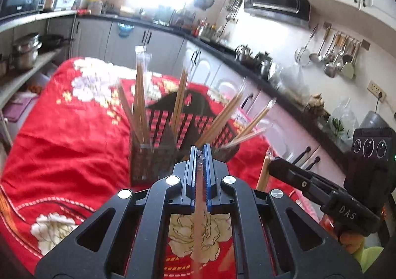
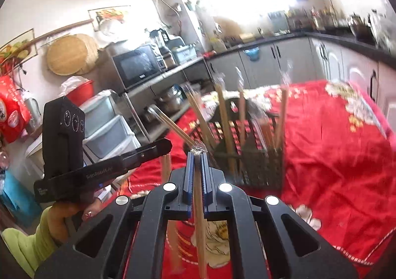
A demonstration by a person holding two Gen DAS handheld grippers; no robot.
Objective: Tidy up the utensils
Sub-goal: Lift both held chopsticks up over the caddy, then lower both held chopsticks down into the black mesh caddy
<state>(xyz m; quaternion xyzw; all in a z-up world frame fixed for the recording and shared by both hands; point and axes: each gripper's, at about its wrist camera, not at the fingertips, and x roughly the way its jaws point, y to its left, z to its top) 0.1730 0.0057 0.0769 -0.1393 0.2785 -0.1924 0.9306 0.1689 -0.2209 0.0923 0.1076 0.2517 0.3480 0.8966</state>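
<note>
A black mesh utensil holder (image 1: 153, 162) (image 2: 252, 167) stands on the red flowered cloth (image 1: 74, 135) with several plastic-wrapped chopstick pairs (image 1: 141, 95) (image 2: 222, 115) leaning out of it. My left gripper (image 1: 201, 149) is shut on the top of one wrapped chopstick pair (image 1: 199, 217), which hangs down below the jaws just in front of the holder. In the right wrist view, my right gripper (image 2: 197, 154) is likewise shut on another wrapped chopstick pair (image 2: 199, 217) hanging downward. Each gripper shows in the other's view: the right gripper (image 1: 272, 165) and the left gripper (image 2: 168, 144), side by side.
Grey cabinets under a dark counter (image 1: 222, 48) run behind the table. A metal shelf with pots (image 1: 24, 53) and a microwave (image 2: 136, 66) stand on the left, with plastic drawers (image 2: 109, 130) below. A hand in a green sleeve (image 2: 49, 224) holds the left gripper.
</note>
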